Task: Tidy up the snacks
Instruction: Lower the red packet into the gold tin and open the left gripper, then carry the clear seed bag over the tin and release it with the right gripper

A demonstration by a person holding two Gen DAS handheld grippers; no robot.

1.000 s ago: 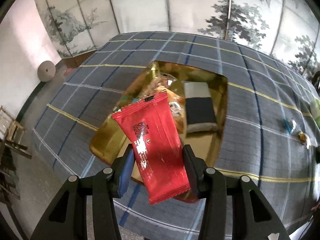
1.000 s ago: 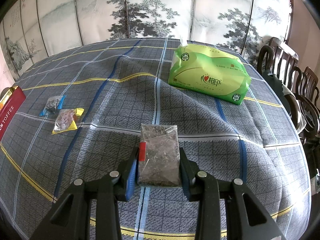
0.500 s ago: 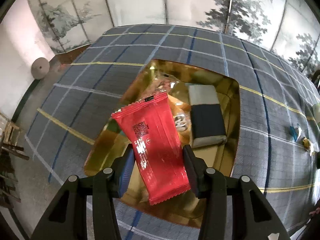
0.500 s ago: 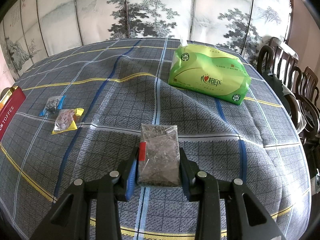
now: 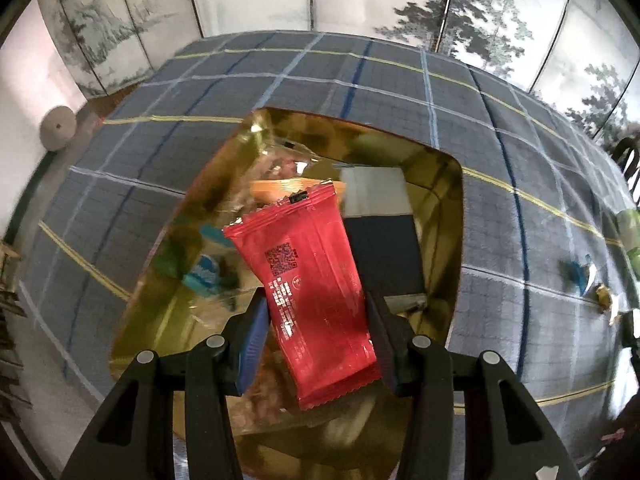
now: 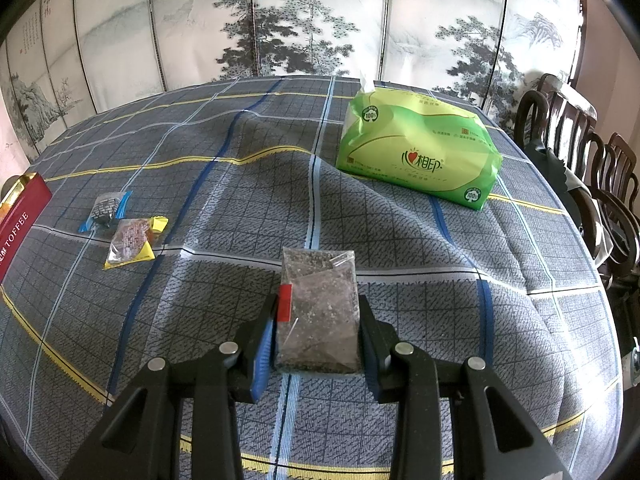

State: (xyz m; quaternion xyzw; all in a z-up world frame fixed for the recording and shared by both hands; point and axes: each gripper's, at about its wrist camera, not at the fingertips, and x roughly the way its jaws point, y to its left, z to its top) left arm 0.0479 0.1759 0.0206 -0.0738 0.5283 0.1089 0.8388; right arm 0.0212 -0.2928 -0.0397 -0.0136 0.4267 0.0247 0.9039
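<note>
Left gripper [image 5: 316, 340], pinching the red foil snack packet [image 5: 310, 288], now hangs lower over the gold tin [image 5: 448, 216] — release looks next.

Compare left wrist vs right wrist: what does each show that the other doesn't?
Left wrist only: the left hand-held gripper clamping a red snack packet over the gold tin's open inside, other snacks lying in it.

Right wrist only: the right hand-held gripper clamping a clear packet of dark bits, and the whole green tissue pack.

Both: the plaid tablecloth, painted screen, two small loose snacks.
</note>
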